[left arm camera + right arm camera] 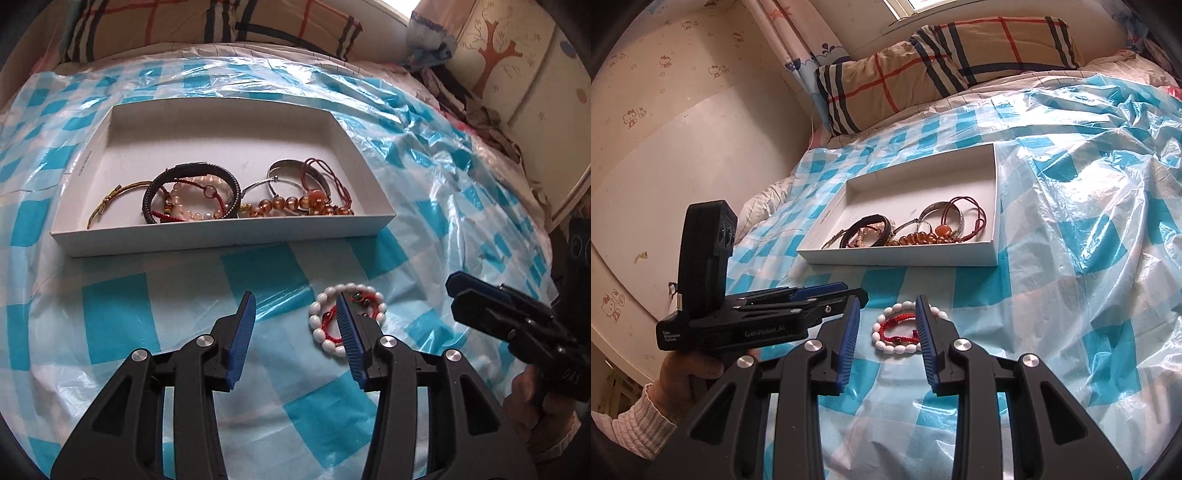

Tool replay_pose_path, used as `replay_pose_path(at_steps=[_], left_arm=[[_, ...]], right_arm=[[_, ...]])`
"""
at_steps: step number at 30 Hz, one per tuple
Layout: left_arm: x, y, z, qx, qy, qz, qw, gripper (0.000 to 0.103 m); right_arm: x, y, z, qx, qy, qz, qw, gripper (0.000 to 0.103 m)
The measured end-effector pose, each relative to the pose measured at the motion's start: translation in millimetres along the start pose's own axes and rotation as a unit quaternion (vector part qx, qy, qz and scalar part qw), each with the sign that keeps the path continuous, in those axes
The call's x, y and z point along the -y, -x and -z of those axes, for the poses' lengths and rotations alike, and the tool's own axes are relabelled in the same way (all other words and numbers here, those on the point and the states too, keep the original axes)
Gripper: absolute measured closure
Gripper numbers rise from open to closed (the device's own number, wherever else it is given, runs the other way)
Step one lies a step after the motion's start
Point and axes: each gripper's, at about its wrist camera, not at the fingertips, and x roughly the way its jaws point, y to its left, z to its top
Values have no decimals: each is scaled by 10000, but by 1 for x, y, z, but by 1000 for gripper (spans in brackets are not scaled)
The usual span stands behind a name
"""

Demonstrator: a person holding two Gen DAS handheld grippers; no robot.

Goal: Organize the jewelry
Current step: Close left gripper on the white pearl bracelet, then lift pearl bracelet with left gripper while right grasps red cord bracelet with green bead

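A white bead bracelet [325, 334] with a red cord bracelet inside it lies on the blue-checked plastic sheet, in front of a white shallow box [221, 236]. The box holds several bracelets: a black band [192, 192], amber beads [295, 205], a silver bangle [291, 170]. My left gripper [295, 306] is open and empty, its right finger over the white bracelet. My right gripper [886, 308] is open and empty, with the white bracelet [905, 328] just beyond its fingertips. The box also shows in the right wrist view [905, 256].
The sheet [122, 314] covers a bed. Plaid pillows [905, 70] lie at the head of the bed behind the box. A wall [665, 166] runs along the left side, a cabinet [517, 74] at the right.
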Motion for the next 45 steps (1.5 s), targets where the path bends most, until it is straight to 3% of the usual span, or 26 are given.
replay_pose_path(at_steps=[15,16,17,18,20,22,26,30,32,40,45], left_arm=[[30,-38,-2,-429,-990,-967,9894,61],[32,-39,0,-463,-1086,-1047,9875,69],[35,-40,1,-510,-1215,-1128,9848,85],[40,-39,3,-540,-1400,-1249,9808,91],[41,-31,11,-547,-1663,-1573,9719,96],[24,-12,17,-558,-1374,-1596,9760,96],[-30,35,35,-439,-152,-756,9961,96],[-53,71,48,38,453,182,9988,96],[-58,85,50,330,698,726,9944,96],[-82,105,54,859,1338,1231,9796,96],[-119,125,66,1361,2012,2089,9473,96]], right_arm=[[8,-2,7,-30,-190,67,9998,71],[9,-2,7,-47,-194,70,9998,71],[9,-2,7,-59,-199,71,9998,71],[9,-1,8,-63,-201,67,9998,71],[8,1,8,-52,-184,71,9998,71],[8,4,8,-55,-154,77,9998,71],[3,-4,11,-230,-45,20,9997,71],[-17,-19,13,-420,205,-109,9988,71],[-26,-21,12,-426,291,-179,9985,69],[-56,-46,16,-781,717,-339,9938,67],[-78,-68,22,-1040,1069,-471,9877,67]])
